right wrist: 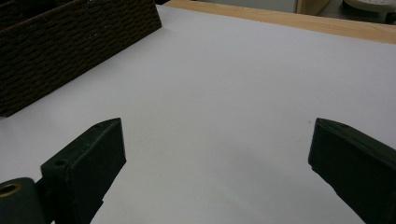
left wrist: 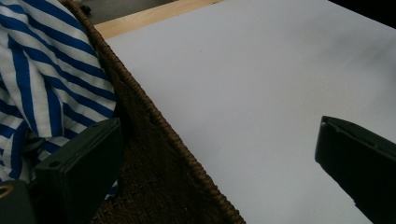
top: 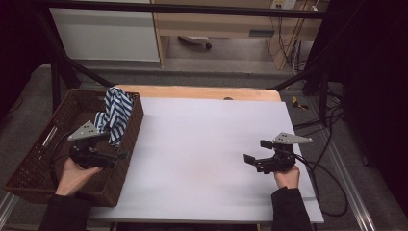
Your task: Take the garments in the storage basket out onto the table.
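A blue and white striped cloth (top: 115, 113) lies bunched in the far right corner of a dark woven basket (top: 33, 159) at the table's left; part of it hangs on the basket's right wall. The left gripper view has the cloth (left wrist: 42, 79) at left beside the wicker rim (left wrist: 154, 116). My left gripper (top: 118, 153) hovers over the basket's right wall, open and holding nothing; one jaw is over the basket, the other over the white sheet. My right gripper (top: 255, 151) stands open above the white sheet (top: 202, 159) at the right, nothing between its jaws.
A white sheet covers most of the wooden table (top: 202, 92); a strip of bare wood shows at the far edge. Black frame bars and cables (top: 332, 159) run along the right side. In the right gripper view the basket's wall (right wrist: 70, 46) sits far left.
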`<action>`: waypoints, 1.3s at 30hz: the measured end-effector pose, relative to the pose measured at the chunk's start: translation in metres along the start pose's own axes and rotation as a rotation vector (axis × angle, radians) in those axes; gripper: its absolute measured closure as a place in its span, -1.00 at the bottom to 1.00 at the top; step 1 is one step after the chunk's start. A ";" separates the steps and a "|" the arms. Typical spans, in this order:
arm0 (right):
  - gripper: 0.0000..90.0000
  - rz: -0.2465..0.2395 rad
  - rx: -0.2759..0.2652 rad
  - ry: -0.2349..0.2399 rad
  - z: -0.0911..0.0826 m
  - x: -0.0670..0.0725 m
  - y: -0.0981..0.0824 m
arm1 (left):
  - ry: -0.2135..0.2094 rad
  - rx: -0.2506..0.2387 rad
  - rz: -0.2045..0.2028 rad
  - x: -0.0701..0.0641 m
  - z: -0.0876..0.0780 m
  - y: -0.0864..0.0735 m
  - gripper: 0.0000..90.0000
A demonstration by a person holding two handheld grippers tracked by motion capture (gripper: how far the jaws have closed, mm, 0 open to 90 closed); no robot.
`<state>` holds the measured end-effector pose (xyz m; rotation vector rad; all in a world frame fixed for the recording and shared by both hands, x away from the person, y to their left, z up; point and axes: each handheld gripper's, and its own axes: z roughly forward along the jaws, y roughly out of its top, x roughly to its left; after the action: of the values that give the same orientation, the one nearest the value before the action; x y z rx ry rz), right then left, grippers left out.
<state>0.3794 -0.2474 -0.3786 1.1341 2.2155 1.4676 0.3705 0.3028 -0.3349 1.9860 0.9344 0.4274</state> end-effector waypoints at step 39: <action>-0.90 0.006 0.000 -0.003 0.000 -0.001 -0.001 | 0.046 0.011 0.034 0.004 -0.025 0.029 -0.96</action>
<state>0.3802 -0.2483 -0.3796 1.1434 2.2119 1.4674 0.3714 0.3100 -0.2968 2.0118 0.9342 0.4898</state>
